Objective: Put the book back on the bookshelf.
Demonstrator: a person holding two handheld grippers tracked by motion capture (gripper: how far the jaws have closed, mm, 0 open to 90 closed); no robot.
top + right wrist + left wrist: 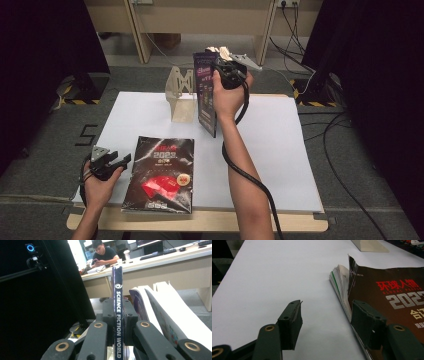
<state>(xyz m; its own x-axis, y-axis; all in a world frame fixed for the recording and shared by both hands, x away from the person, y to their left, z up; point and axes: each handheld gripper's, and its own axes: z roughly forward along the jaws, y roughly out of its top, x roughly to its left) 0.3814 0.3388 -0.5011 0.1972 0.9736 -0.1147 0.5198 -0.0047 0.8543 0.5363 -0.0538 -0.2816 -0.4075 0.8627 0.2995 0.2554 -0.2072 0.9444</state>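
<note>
The right gripper [226,64] is raised above the far part of the white table [280,150], w/ its jaws clamped on the spine of a purple magazine [207,95]; in the right gripper view the spine [118,315] reads "SCIENCE FICTION WORLD" and the pages fan out beside it. The magazine hangs upright, just beside the beige book stand [181,95]. The left gripper [111,162] rests low at the near left edge, jaws apart, nothing between them. Its one jaw is at the spine side of a dark magazine [161,172] w/ red text, which lies flat on the table; touching or not, I cannot tell.
</note>
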